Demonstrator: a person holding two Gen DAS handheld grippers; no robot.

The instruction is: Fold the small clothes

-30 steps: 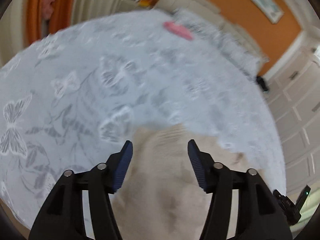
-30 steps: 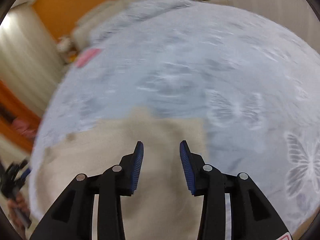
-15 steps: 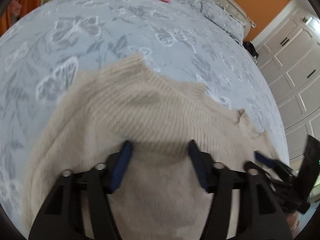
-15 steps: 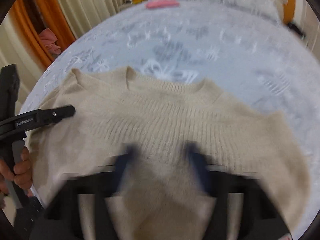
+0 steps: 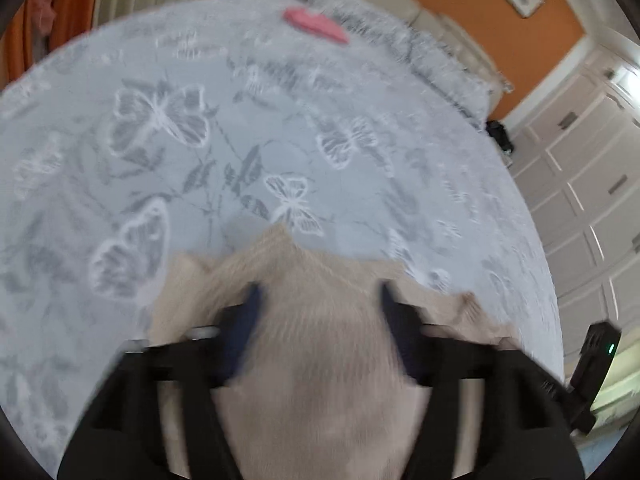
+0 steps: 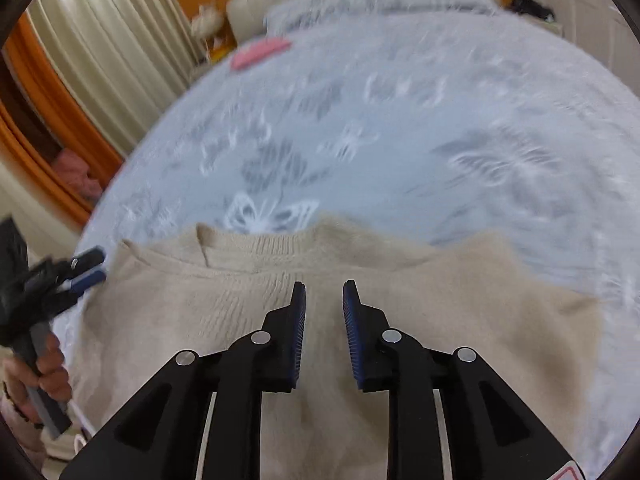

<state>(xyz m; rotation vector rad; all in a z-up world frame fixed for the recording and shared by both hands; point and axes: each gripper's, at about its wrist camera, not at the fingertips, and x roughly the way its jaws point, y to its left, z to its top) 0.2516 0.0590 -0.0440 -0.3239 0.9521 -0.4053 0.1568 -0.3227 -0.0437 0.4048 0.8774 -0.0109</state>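
Right wrist view, nearest you: your right gripper [image 6: 324, 300] hangs over the middle of the beige knitted sweater [image 6: 460, 312], its fingers [image 6: 298, 320] drawn close with only a narrow gap between them. No fold of knit sits between the pads; they pinch nothing. The sweater lies flat on the bed [image 6: 420, 140], its neckline at about 11 o'clock from the fingers and a shoulder running out toward 3 o'clock. At 9 o'clock, at the sweater's edge, your left gripper [image 6: 86, 268] shows in your hand [image 6: 44, 372].

In the left wrist view, blurred by motion, the left gripper [image 5: 320, 300] has its fingers [image 5: 394, 320] spreading apart, with the sweater [image 5: 316, 360] under and between them. Whether the pads touch the knit you cannot tell through the blur; they do not look clamped on it. Beyond, at 12 o'clock, the butterfly-print bedspread [image 5: 160, 128] runs bare to a pink item [image 5: 316, 24] near the pillows.

By the look of it, the garment is spread out and not yet folded, so you are at the step of taking hold for the first fold. Next, each gripper needs an edge: spread the right fingers, settle both pairs on a side or hem, close firmly on the knit, then lift and carry it across evenly so that the soft fabric does not bunch.
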